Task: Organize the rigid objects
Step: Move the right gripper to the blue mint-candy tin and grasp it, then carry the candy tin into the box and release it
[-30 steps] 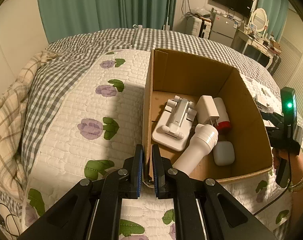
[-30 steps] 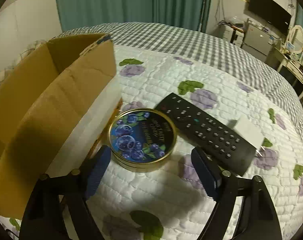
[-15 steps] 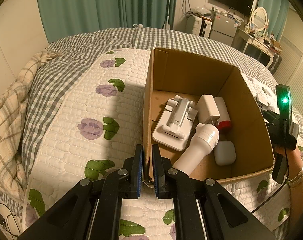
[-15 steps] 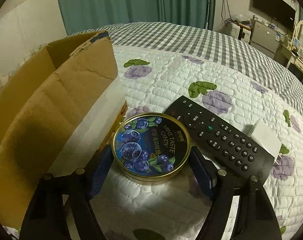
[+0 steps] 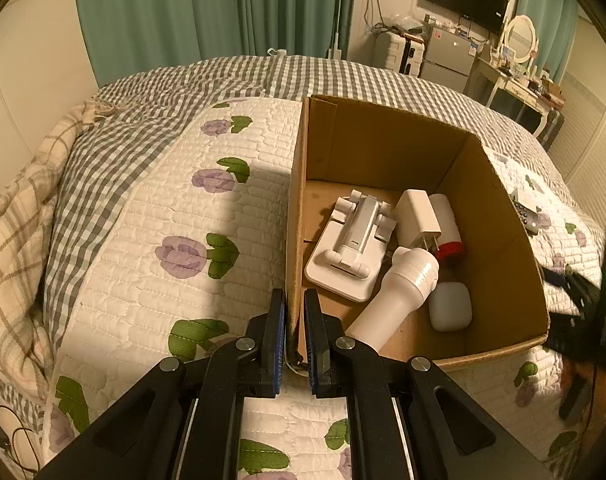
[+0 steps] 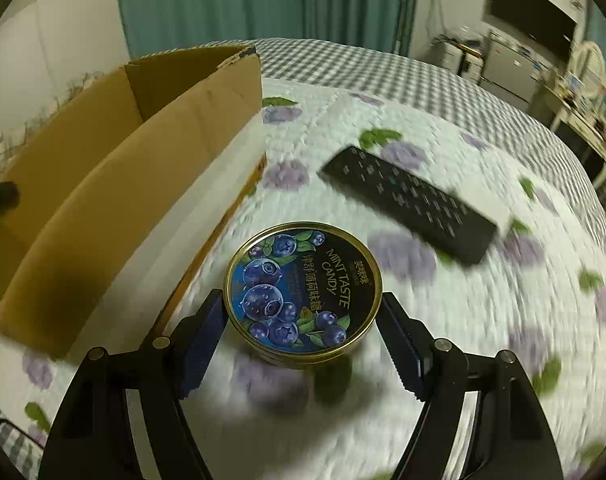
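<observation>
The right hand-held gripper has just taken the candy tin off the quilt. A second ago the tin sat on the quilt ahead of open pads, touching the remote. Now it hangs between the pads, both sides pressed to its rim, and the remote lies apart at about 1 o'clock from it. The bedding streaks with motion blur while the tin stays sharp, so the tin is travelling with the gripper. So the pick looks done, and the carry has begun.

The box stands at 10 o'clock from the tin in the right wrist view, its near wall just beside it. The left hand-held gripper is clenched on the box's near corner, exactly as a second ago, steadying it.

Inside the box lie a white stand, a charger, a white tube, a small white case and a red-capped cylinder. The bare floor at the back, toward 12 o'clock, looks the likeliest landing spot.

The remote and a white card under its far end are left on the quilt.
</observation>
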